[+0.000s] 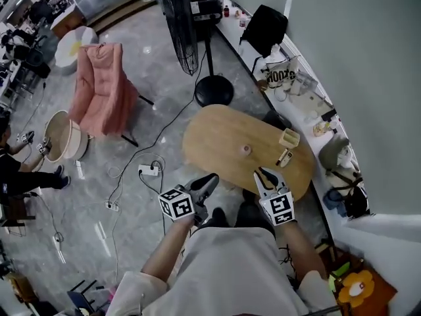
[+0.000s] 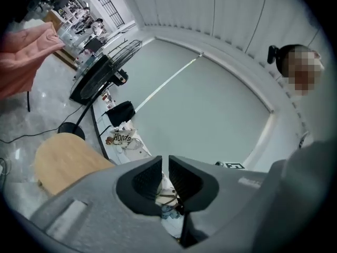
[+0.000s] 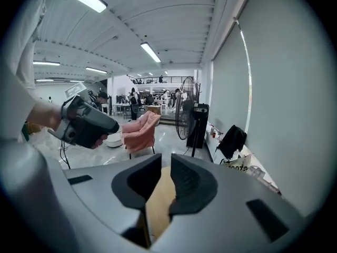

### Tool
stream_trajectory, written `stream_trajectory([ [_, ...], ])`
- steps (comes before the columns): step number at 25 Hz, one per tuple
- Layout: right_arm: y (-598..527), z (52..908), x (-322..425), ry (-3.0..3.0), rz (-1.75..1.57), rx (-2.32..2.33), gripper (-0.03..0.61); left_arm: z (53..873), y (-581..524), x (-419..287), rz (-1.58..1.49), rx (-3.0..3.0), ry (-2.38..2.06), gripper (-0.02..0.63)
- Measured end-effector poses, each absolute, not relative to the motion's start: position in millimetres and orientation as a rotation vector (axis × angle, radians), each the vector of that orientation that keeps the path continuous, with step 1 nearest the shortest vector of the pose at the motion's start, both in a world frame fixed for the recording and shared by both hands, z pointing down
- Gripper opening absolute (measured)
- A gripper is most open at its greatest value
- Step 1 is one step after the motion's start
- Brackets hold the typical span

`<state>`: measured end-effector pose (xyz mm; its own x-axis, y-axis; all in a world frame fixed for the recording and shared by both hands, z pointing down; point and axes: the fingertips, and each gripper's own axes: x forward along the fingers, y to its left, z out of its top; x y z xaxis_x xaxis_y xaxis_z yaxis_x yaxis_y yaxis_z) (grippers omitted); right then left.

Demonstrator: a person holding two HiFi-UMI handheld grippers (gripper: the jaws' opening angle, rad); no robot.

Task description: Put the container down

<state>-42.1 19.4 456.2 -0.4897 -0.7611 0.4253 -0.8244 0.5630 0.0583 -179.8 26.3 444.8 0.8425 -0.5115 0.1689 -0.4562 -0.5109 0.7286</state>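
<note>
A small tan open container (image 1: 289,137) stands on the oval wooden table (image 1: 217,143), near its right end. Beside it lie a small pale object (image 1: 284,157) and a little round piece (image 1: 246,149). My left gripper (image 1: 209,180) hovers over the table's near edge, shut with nothing between its jaws (image 2: 165,159). My right gripper (image 1: 264,175) hangs over the near right part of the table, short of the container, also shut and empty (image 3: 166,159). The right gripper view shows the left gripper (image 3: 84,123) held in a hand, and the table (image 3: 160,199) below the jaws.
A tall standing fan (image 1: 181,18) with a round base (image 1: 213,91) is beyond the table. A pink chair (image 1: 102,87) and a round basket (image 1: 62,137) stand to the left. A power strip (image 1: 150,170) and cables lie on the floor. A cluttered ledge (image 1: 293,81) runs along the right wall.
</note>
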Motion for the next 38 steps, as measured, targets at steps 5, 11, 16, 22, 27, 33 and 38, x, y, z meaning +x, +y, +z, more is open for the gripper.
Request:
stream_trajectory([
  [5,58.1,414.4,-47.0,-2.398,0.181,1.380,0.035,417.6,38.0,-191.4,-0.105,2.256,-0.656,0.031],
  [11,86.6,385.4,-26.8,-2.427,0.223,1.466,0.003,387.7,40.2,-181.4,-0.122,2.344,-0.673,0.021],
  [16,102.5,376.7,2.3,-2.420,0.236,1.516,0.003,363.1,44.5,-161.4,-0.144,2.424,-0.706,0.018],
  [22,128.2,369.8,47.3,-2.406,0.219,1.527,0.003,354.5,64.1,-135.7,-0.013,2.546,-0.742,0.018],
  [27,137.6,366.2,70.0,-2.414,0.193,1.510,0.002,350.7,75.3,-124.7,-0.001,2.556,-0.758,0.018],
  [33,136.3,359.4,73.9,-2.434,0.152,1.479,0.002,353.2,83.6,-111.8,-0.006,2.534,-0.773,0.018],
  [38,139.2,356.8,76.3,-2.442,0.135,1.459,0.003,349.3,88.8,-106.1,-0.022,2.533,-0.785,0.018],
])
